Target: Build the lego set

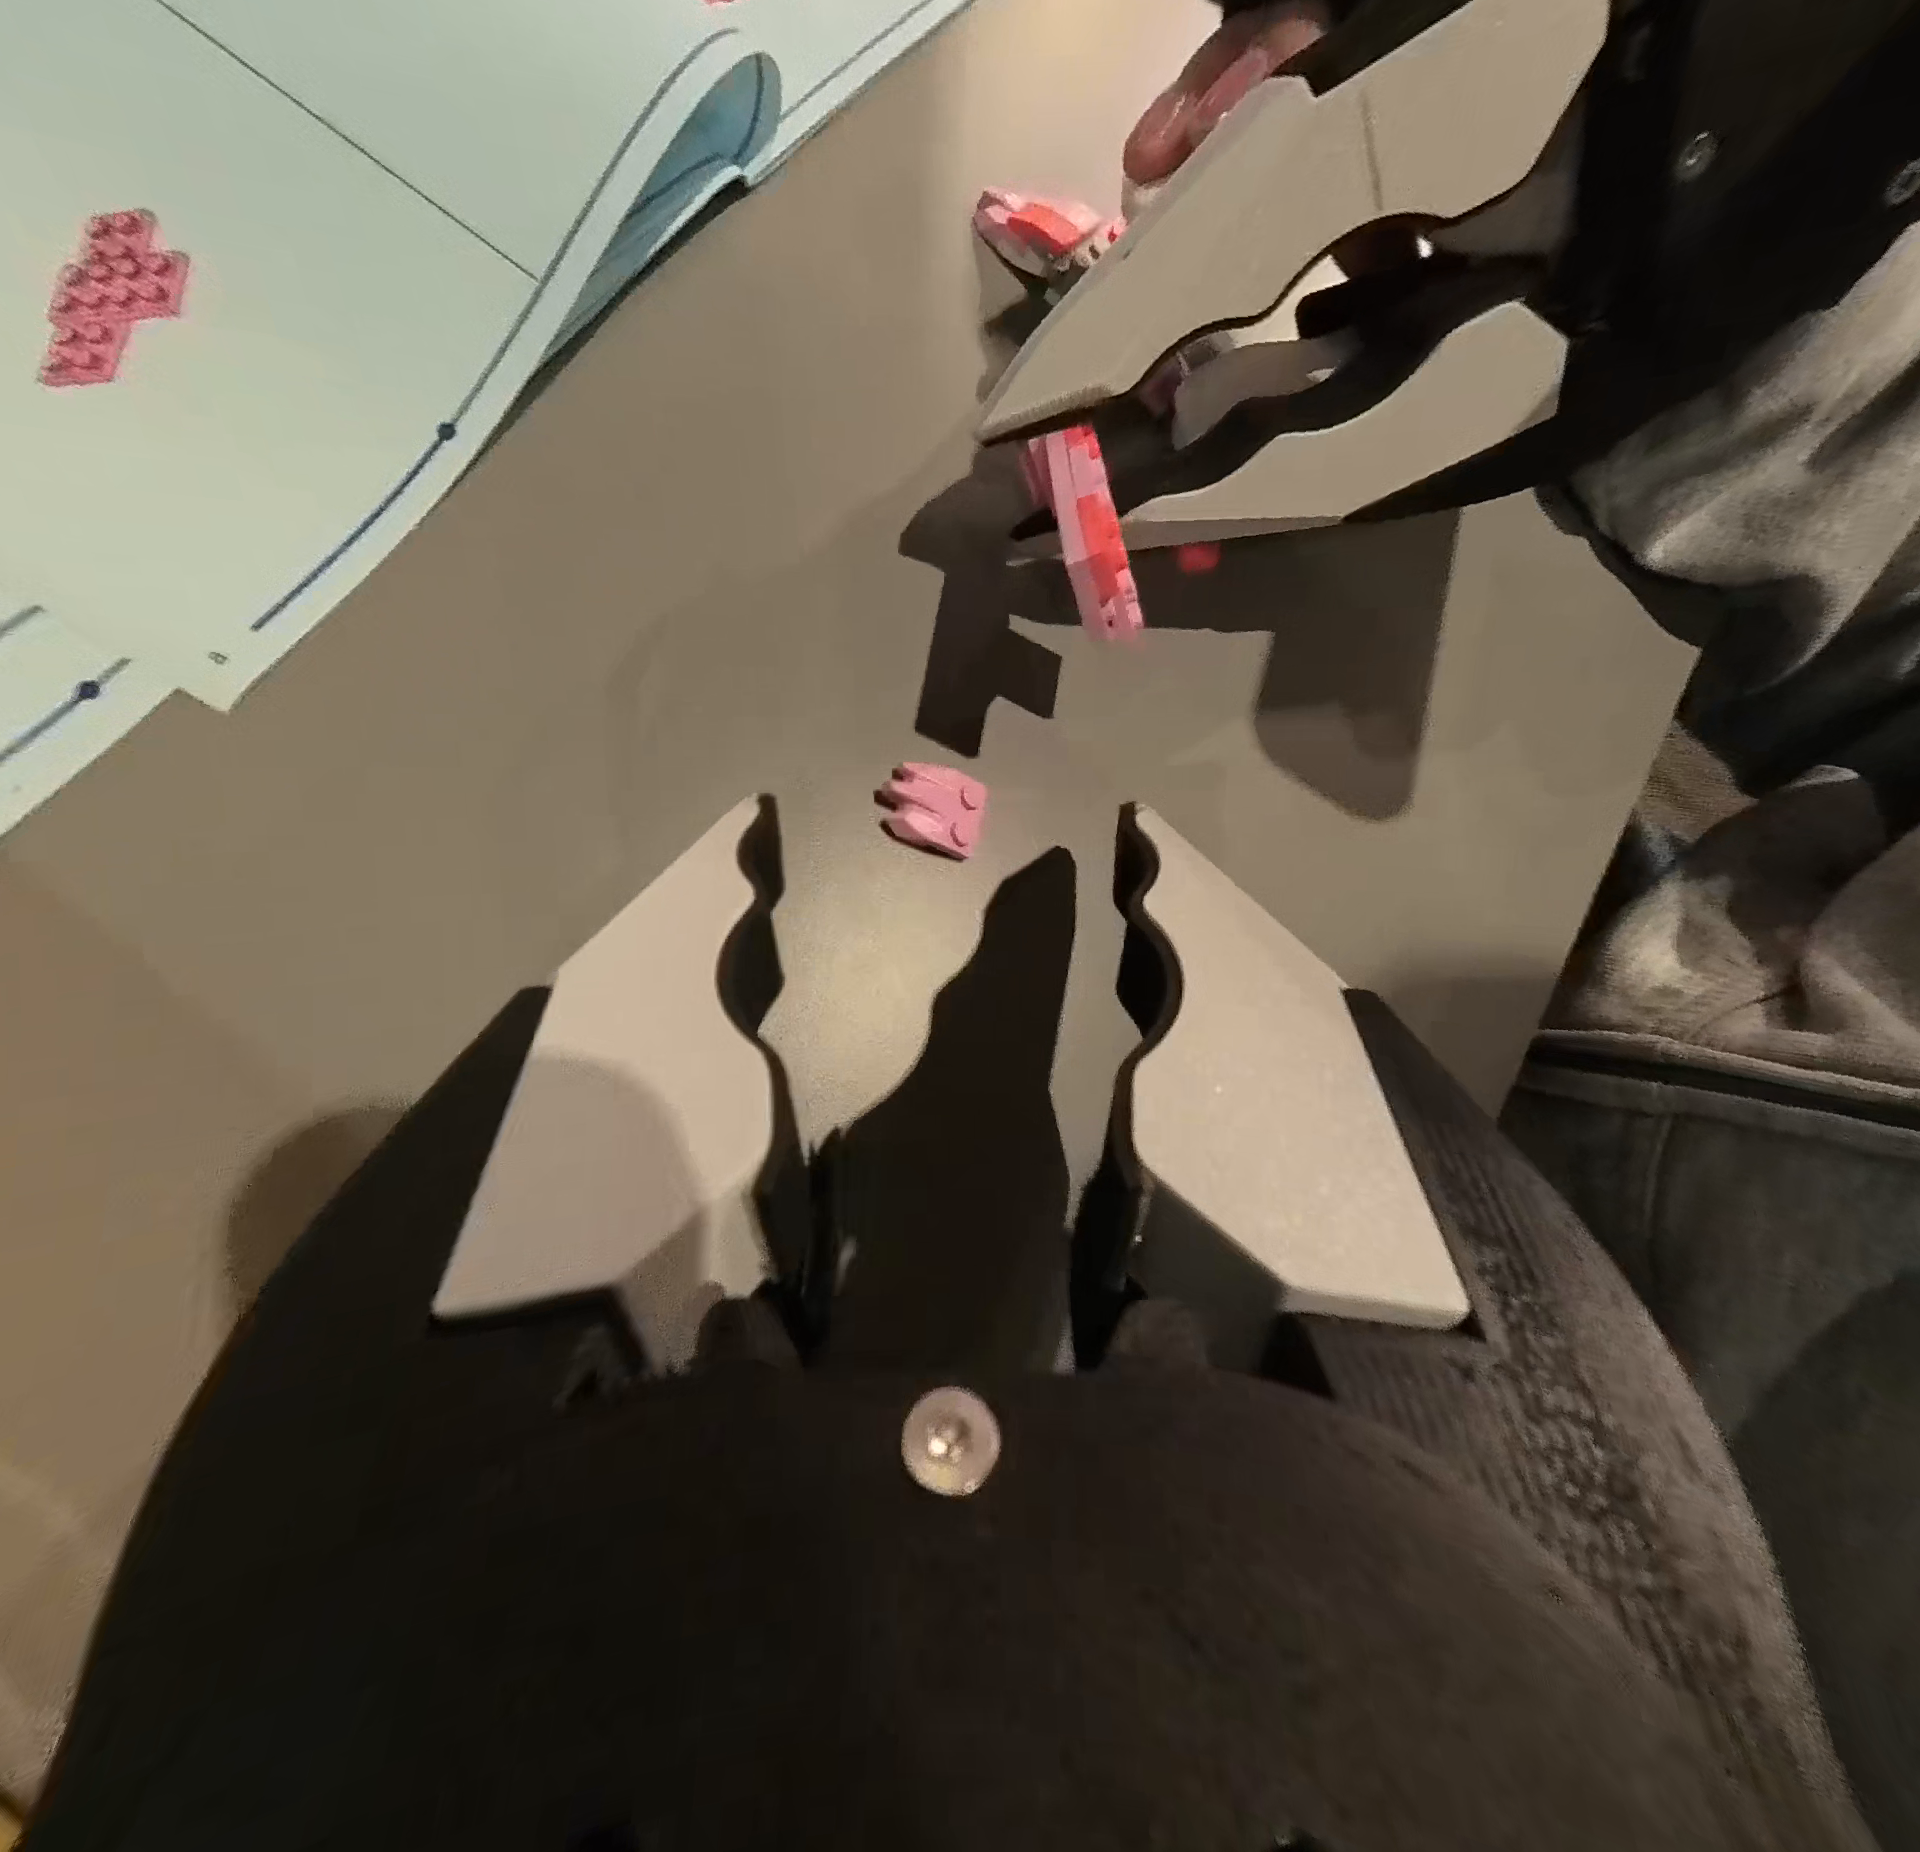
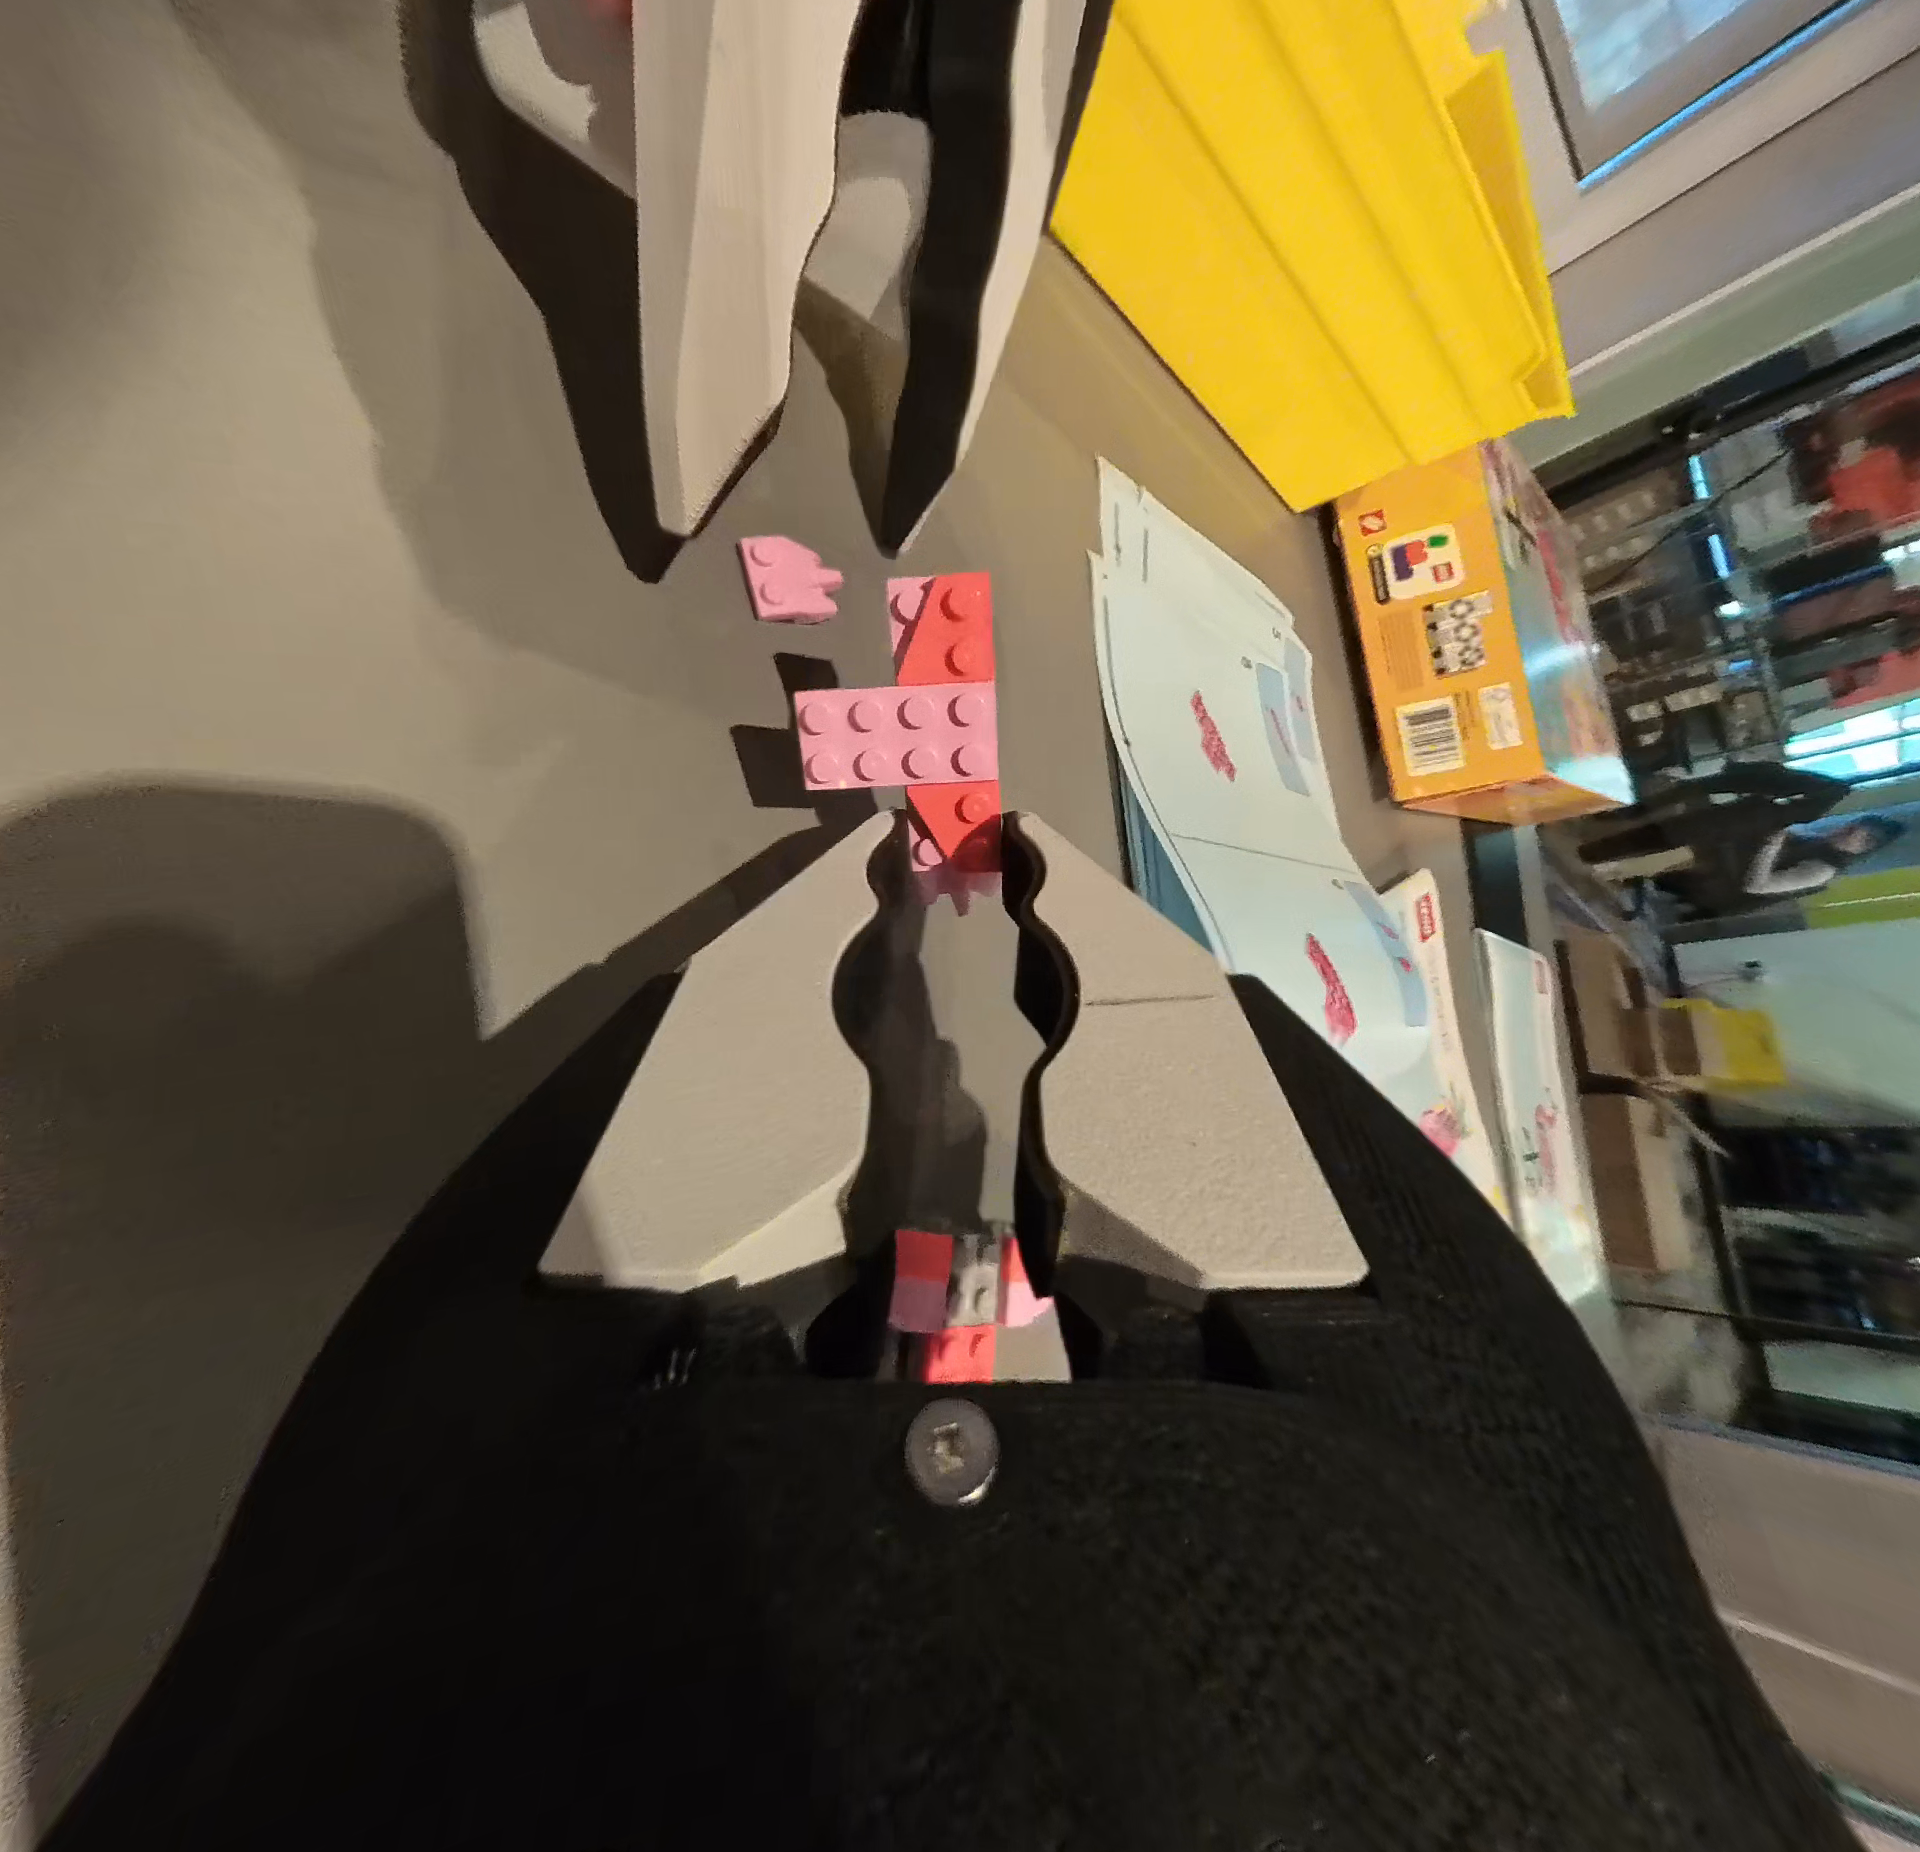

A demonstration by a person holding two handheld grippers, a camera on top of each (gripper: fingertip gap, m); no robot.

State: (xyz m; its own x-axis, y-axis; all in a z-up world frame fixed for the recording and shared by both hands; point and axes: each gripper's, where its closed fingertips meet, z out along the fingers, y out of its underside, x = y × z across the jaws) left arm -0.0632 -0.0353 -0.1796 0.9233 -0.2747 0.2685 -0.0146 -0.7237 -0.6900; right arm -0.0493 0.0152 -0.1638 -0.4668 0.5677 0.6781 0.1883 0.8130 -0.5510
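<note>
One small pink hinge plate (image 1: pixel 932 808) lies flat on the matte grey desk (image 1: pixel 644 659), studs up, just beyond the left hand-held gripper (image 1: pixel 945 815), whose two grey wavy-edged fingers stand spread and empty. To its right, the right hand-held gripper (image 2: pixel 948 826) pinches one pink-and-red studded assembly (image 2: pixel 920 701) clear of the desk, long axis pointing straight out from the fingertips, with one pink two-by-four plate crossing it.

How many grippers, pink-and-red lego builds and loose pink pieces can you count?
Grippers: 2, the left gripper and the right gripper.
Pink-and-red builds: 2, the held build and the lying build.
Loose pink piece: 1.
Total: 5.
</note>
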